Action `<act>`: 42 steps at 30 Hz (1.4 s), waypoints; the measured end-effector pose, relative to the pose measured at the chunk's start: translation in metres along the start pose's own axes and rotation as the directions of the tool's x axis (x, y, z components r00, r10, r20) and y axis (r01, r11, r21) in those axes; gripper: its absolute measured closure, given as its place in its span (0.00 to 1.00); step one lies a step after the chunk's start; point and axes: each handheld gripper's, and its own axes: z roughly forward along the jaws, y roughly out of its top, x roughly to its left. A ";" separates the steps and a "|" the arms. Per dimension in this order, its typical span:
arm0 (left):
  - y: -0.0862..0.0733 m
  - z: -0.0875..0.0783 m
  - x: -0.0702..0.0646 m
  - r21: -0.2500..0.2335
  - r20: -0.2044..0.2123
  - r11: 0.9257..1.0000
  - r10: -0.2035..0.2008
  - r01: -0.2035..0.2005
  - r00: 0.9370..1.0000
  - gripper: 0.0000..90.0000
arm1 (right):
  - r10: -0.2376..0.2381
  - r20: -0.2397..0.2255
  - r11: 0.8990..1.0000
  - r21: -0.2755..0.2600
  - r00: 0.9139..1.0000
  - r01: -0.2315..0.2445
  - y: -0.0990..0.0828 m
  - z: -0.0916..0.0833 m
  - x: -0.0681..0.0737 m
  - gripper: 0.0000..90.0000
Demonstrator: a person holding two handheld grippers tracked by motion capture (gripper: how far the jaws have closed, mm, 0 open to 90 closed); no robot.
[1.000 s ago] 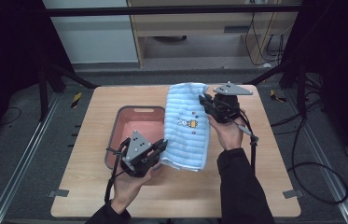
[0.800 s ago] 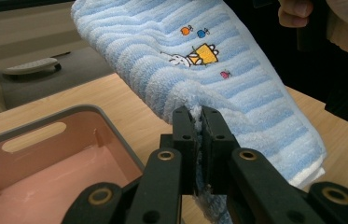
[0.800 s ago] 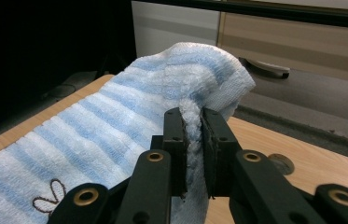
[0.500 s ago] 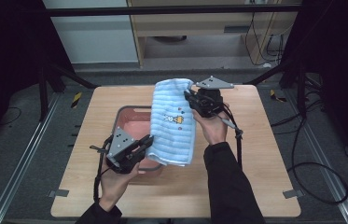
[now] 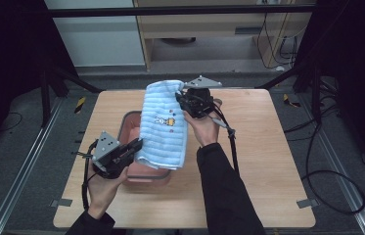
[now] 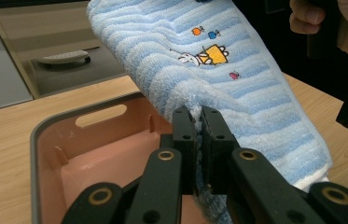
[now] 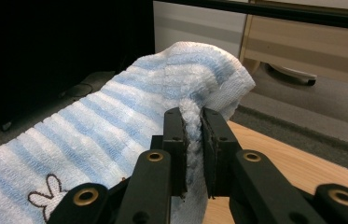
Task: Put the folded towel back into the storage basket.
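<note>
Down at the near left, the left gripper (image 5: 133, 147) has its jaws pinched hard on the lower edge of the blue striped towel (image 5: 163, 125), and the left gripper view confirms it, terry squeezed between the two black pads right above the pink bin (image 5: 130, 117). That low grip looks deliberate: it keeps the bottom hem under control so the cloth can be steered over the tub rather than flopping onto the table.

Moving across, the towel hangs stretched on a slant between the two hands, folded, cartoon embroidery facing up, its lower half draped over the bin's opening. The bin sits just left of the table's middle, empty as far as the left gripper view shows, handle slot in its far wall.

Up at the far end, the right gripper (image 5: 184, 99) is clamped on the towel's top edge, a bunched fold pressed between its jaws in the right gripper view. Holding that end high gives the cloth tension; I'd judge the pair is carrying it towards the bin.

Underneath, a pale wooden table (image 5: 268, 147) with rounded corners, cables (image 5: 317, 171) trailing off its right side. Beyond it, grey floor, a black frame, and a light cabinet (image 5: 209, 24) with drawers at the back.
</note>
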 end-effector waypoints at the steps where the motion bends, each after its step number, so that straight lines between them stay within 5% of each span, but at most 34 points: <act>1: -0.001 0.000 0.002 0.002 -0.005 1.000 0.000 0.000 1.000 0.95 | 0.001 -0.001 1.000 0.002 1.000 -0.001 0.000 0.002 0.001 0.90; 19: -0.018 0.003 0.030 0.028 -0.061 0.999 -0.040 0.042 0.997 0.95 | -0.008 -0.028 1.000 0.024 1.000 0.009 -0.003 0.044 0.018 0.90; 26: -0.025 0.010 0.036 0.053 -0.086 0.998 -0.012 0.017 0.996 0.95 | -0.004 -0.033 0.999 0.049 0.999 0.006 -0.013 0.063 0.021 0.90; 42: -0.041 0.014 0.043 0.116 -0.105 0.992 -0.032 0.044 0.994 0.95 | 0.005 -0.048 0.996 0.087 0.999 -0.001 -0.034 0.084 0.027 0.90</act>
